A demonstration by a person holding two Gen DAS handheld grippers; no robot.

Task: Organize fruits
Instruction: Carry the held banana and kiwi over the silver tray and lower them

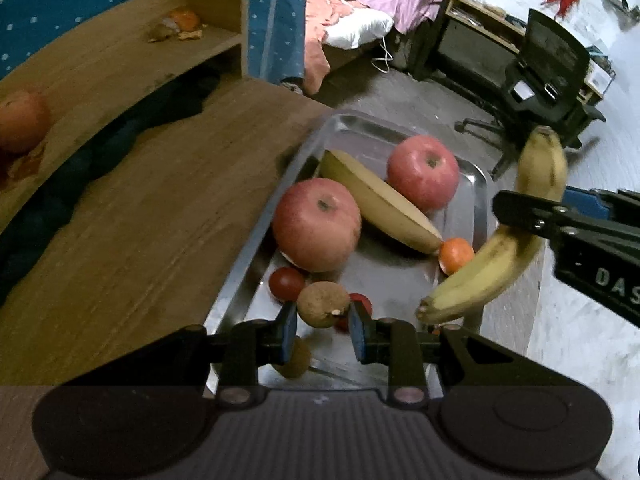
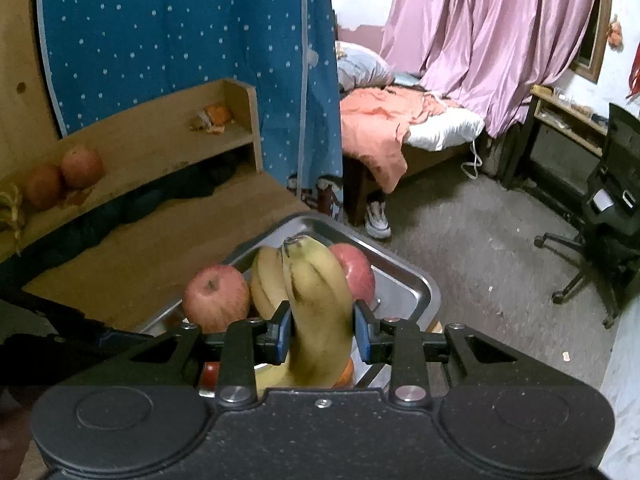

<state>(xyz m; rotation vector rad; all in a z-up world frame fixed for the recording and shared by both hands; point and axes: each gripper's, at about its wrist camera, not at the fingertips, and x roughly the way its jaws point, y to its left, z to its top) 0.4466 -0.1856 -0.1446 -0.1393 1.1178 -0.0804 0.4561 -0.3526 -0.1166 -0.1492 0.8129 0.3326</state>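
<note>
The right tool (image 2: 320,330) is clamped on a banana (image 2: 320,312), held up over the near right corner of the metal tray (image 1: 256,232); from the left camera its lower end hangs just past the tray's right rim. The left tool (image 1: 323,322) grips a small brown round fruit (image 1: 323,304) low over the tray's near end, above the small red fruits (image 1: 286,283).

The banana is caught across its middle, and it is curved and smooth, so it could swivel in the pads or slip out on a quick swing. A drop from there might land on the small orange (image 1: 456,255) or miss the tray and hit the floor. The two tools are near each other, so a careless move could knock them together.

The tray sits at the bench (image 1: 140,220) corner, its far and right rims right by the drop. It is crowded with two apples (image 1: 316,224) and another banana (image 1: 376,200). The open room is the bare bench to the left and perhaps the shelf (image 1: 120,52) behind, though how clear the shelf is I cannot quite tell.
</note>
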